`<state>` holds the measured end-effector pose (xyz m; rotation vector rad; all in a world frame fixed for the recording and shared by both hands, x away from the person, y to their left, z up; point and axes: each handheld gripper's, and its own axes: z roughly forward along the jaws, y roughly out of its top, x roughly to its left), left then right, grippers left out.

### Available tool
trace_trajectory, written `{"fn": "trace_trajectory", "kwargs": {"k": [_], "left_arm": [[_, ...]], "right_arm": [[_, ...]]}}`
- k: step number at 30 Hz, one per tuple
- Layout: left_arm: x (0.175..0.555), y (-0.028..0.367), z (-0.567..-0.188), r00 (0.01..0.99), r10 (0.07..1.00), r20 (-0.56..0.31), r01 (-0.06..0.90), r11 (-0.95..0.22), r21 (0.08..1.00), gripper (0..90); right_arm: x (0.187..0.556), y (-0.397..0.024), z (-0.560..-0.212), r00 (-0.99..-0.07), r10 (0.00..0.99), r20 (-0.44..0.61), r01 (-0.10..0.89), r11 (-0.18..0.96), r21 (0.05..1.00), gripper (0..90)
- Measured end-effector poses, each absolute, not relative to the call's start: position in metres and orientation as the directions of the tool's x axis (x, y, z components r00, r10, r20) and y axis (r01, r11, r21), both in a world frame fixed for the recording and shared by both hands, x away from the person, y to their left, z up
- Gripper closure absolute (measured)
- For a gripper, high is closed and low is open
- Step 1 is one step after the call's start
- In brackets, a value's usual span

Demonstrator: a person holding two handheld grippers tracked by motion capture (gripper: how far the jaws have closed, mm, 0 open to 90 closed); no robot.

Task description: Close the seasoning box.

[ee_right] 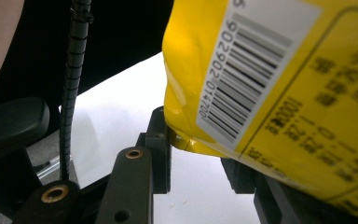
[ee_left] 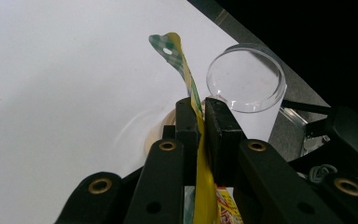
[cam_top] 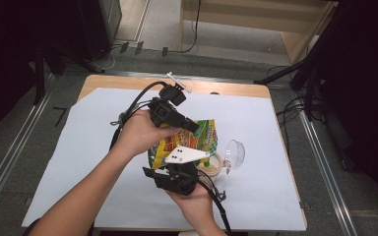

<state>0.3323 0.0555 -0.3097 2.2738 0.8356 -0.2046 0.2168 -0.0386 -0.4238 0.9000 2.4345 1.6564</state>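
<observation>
The yellow plastic snack pouch with a green-checked top edge (cam_top: 189, 140) is held above the white table sheet (cam_top: 78, 147), slightly right of the sheet's centre, between the two hand-held tools. The left gripper (cam_top: 193, 127) reaches in from ten o'clock; in the left gripper view its jaws stand pressed together on the pouch's thin flat seam (ee_left: 198, 140), pinching it edge-on, which judging by the hold anchors the sealed end. The right gripper (cam_top: 177, 169) comes in from six o'clock; in the right gripper view the pouch's lower corner, beside the white barcode label (ee_right: 247, 70), sits between its jaws, which stand partly spread, one pad touching the film; whether the far pad presses cannot be told. The two holds at opposite ends probably keep the pouch taut for tearing or pouring. The pouch's long axis runs roughly from seven o'clock to one o'clock in the high view, with its checked top toward one o'clock. A clear plastic cup (cam_top: 234, 153) lies on its side just beside the pouch at four o'clock, near a roll of beige tape (cam_top: 215, 167).
</observation>
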Motion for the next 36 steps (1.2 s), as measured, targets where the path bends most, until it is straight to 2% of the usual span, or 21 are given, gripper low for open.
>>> {"fn": "trace_trajectory", "kwargs": {"k": [15, 23, 36], "left_arm": [[0.333, 0.056, -0.308, 0.777, 0.509, -0.371, 0.624, -0.542, 0.563, 84.3], [0.328, 0.059, -0.311, 0.784, 0.509, -0.357, 0.614, -0.547, 0.568, 84.0], [0.318, 0.076, -0.319, 0.788, 0.481, -0.384, 0.61, -0.53, 0.589, 84.6]], "right_arm": [[0.215, -0.039, -0.419, -0.825, 0.493, 0.277, 0.435, 0.241, 0.868, 67.7], [0.215, -0.037, -0.425, -0.834, 0.487, 0.259, 0.42, 0.256, 0.871, 66.4], [0.208, -0.03, -0.438, -0.86, 0.467, 0.205, 0.372, 0.3, 0.878, 61.3]]}}
